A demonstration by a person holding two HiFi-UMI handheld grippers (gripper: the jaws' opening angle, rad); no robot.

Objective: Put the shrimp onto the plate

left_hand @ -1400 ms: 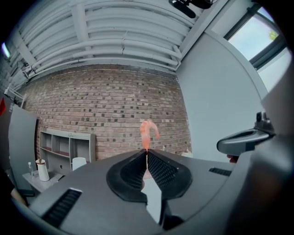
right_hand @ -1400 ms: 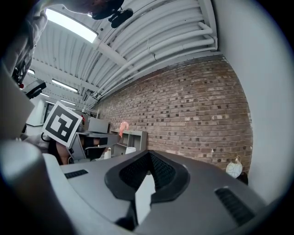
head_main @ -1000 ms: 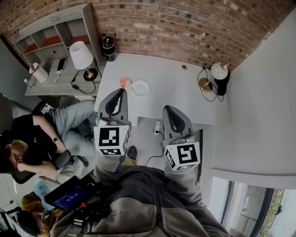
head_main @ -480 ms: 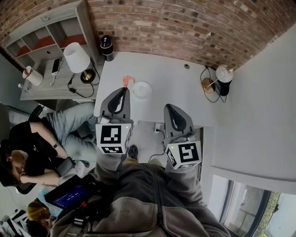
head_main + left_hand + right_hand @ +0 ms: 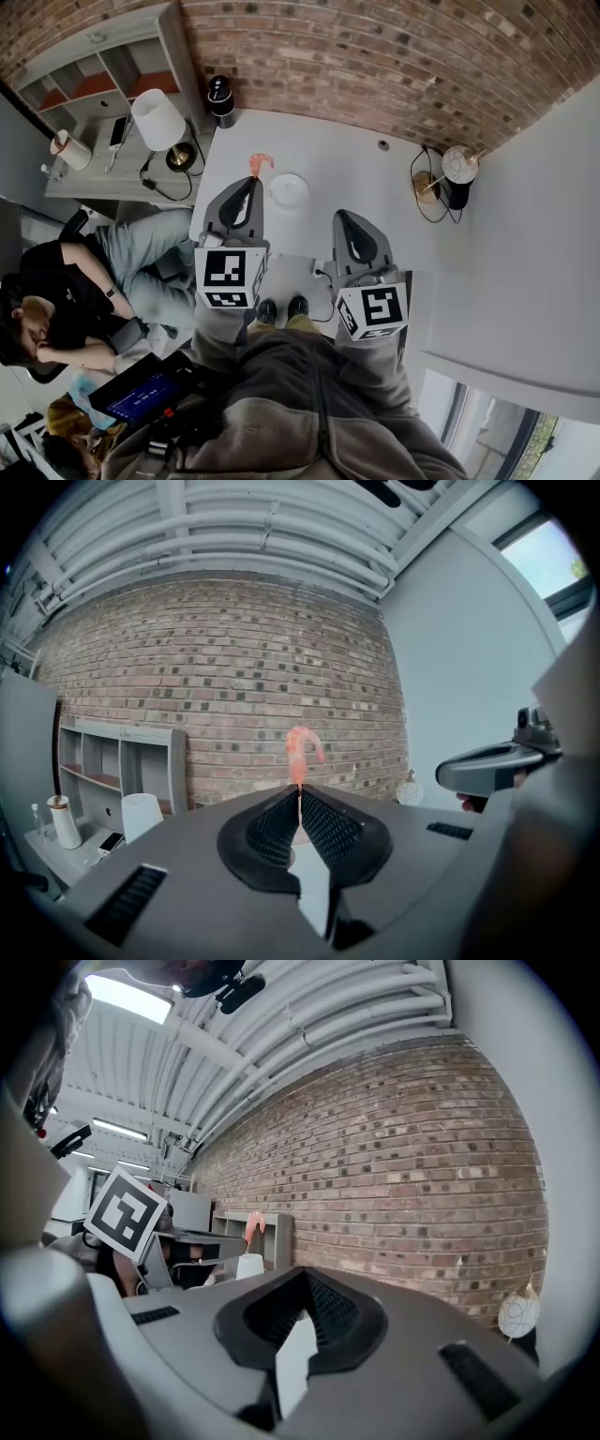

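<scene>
shoes [image 5: 281,309] show on the floor between the two marker cubes. right gripper [image 5: 344,218] hangs at the near edge of the white table [image 5: 366,178], its jaws together with nothing between them. left gripper [image 5: 249,182] has its jaws pinched on the tail end of the pink shrimp [image 5: 259,164], which sticks out past the tips, curled at its far end, just left of the white plate [image 5: 287,190] and apart from it. a brick wall [image 5: 375,56] stands behind the table.

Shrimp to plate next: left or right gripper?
Left. The left gripper has its jaws shut on the shrimp at their tips, and the plate lies just to the right of those tips. The right gripper holds nothing and sits farther from the plate.
</scene>
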